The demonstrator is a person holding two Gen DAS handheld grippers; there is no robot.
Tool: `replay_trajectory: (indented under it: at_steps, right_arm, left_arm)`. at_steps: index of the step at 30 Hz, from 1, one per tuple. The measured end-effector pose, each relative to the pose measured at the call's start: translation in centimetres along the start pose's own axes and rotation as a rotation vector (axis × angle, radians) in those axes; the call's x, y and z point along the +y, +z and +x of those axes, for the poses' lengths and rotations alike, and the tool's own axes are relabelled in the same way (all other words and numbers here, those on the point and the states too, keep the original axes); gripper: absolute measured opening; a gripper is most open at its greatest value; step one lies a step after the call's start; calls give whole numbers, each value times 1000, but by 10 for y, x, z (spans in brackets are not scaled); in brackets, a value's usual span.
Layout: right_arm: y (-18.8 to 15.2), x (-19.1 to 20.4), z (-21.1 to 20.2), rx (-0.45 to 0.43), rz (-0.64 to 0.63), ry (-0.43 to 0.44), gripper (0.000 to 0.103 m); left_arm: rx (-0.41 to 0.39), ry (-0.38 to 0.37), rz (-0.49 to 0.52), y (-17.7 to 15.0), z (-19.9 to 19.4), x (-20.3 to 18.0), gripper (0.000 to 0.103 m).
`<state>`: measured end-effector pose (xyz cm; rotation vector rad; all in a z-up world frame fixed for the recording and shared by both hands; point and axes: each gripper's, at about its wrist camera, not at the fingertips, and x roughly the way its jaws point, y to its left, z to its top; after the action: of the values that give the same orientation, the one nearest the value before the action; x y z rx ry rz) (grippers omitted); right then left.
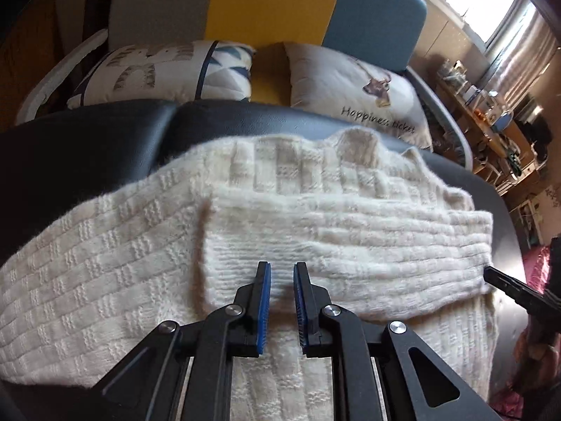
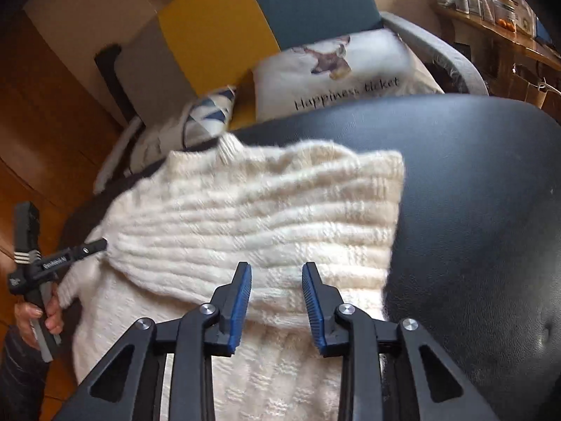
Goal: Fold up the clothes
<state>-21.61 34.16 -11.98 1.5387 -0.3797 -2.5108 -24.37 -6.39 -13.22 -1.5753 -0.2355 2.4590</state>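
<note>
Hanging over the soft white sweater (image 1: 245, 217), the left gripper (image 1: 282, 273) has its two blue fingers a little way apart, with only fuzzy knit showing in the gap. They hold nothing. The right gripper (image 2: 277, 277) has its blue fingers spread wider, and it holds nothing too. Both point at a ribbed part of the sweater that is folded over the checked part.

The sweater lies spread on a shiny black cushion (image 2: 484, 189). In the right view, the ribbed fold (image 2: 245, 217) runs across from side to side. The tip of the left gripper touches its left edge there, and a hand (image 2: 38, 315) grips that tool's handle. In the left view, the dark tip of the right gripper (image 1: 494, 277) sits at the right edge of the fold.

Behind the cushion are two pillows. One has a deer and the words "Happiness ticket" (image 1: 357, 94). The other has blue triangles (image 1: 168, 70). Behind them stand grey, yellow and blue panels (image 1: 270, 0).
</note>
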Motion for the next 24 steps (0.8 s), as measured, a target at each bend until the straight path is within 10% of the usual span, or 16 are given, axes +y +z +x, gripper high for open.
replay_trajectory:
  at_steps: [12,17,24]
  right_arm:
    - [-27,-20,2,-35,15,9,14]
    - [-7,-24,-26,-106,101,90,16]
    - [45,-28,-16,-139,85,-34,21]
  left_arm:
    - [-43,-65,-34,-2,-7,7,15]
    - [-99,-93,-32,6,-26,7,17]
    - [-103,-83,-54,26,-20,17,21]
